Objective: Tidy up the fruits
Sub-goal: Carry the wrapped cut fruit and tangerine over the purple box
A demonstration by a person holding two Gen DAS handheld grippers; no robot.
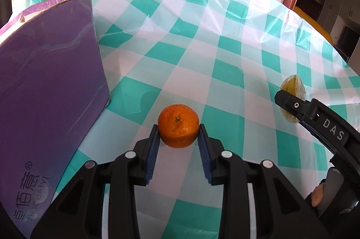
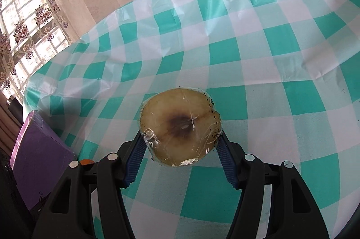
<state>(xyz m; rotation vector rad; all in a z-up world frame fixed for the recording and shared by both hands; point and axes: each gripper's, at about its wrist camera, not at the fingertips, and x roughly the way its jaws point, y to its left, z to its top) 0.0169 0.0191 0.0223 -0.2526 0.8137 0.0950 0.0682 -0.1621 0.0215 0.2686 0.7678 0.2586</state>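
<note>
Dimpled round orange (image 1: 178, 128) in left tongs (image 1: 178, 130), film-wrapped cut fruit half (image 2: 180, 127) in right tongs (image 2: 181, 137).

- The round orange mandarin (image 1: 178, 131) is showing bright orange peel with a small greenish stem dot.
- The plastic-wrapped halved fruit (image 2: 180, 130) is looking pale yellow-brown, darkening to a brown-black centre.
- The glossy plastic tablecloth (image 1: 202, 54) is displaying teal, mint and white checks.
- The matte purple cardboard box (image 1: 49, 86) is bearing pale lettering.
- The ribbed gripper pads (image 1: 152, 157) are showing blue against black frames.

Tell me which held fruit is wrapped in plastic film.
The cut yellowish fruit half in the right gripper; the orange in the left gripper is whole and bare.
</note>
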